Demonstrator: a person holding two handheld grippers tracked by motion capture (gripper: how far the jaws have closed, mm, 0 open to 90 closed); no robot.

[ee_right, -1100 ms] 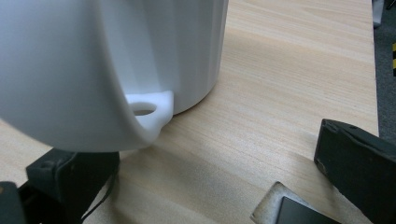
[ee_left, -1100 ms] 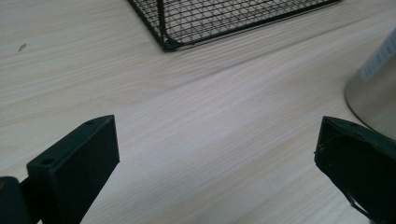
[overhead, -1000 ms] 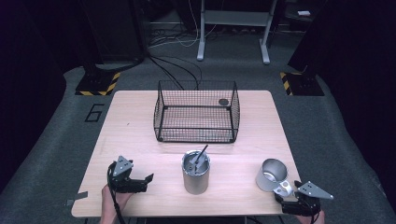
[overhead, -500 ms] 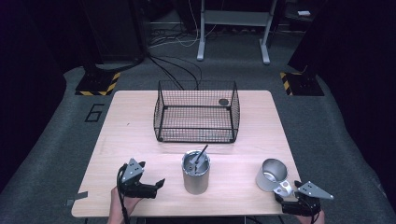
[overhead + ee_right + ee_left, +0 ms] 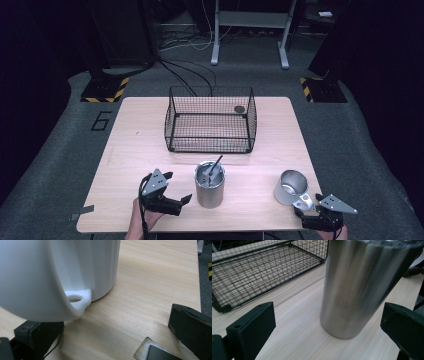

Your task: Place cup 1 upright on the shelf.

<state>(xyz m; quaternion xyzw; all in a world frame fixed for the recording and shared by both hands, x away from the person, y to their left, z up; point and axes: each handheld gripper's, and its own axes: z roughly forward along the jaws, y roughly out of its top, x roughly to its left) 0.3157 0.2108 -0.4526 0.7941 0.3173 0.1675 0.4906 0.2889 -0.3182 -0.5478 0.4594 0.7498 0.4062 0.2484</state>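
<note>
Left gripper (image 5: 177, 187) moved nearer, steel tumbler (image 5: 359, 287) between spread jaws

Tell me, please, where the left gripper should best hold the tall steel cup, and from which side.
Grip the tall steel cup around its smooth middle wall, coming level from its left, where the left gripper waits with open jaws. The cup stands upright without a handle.

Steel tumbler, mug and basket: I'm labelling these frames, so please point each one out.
Steel tumbler (image 5: 209, 192), high view, on its side wall.
Mug (image 5: 288, 187), high view, on its outer wall.
Basket (image 5: 250, 117), high view, on its right wire wall.
</note>
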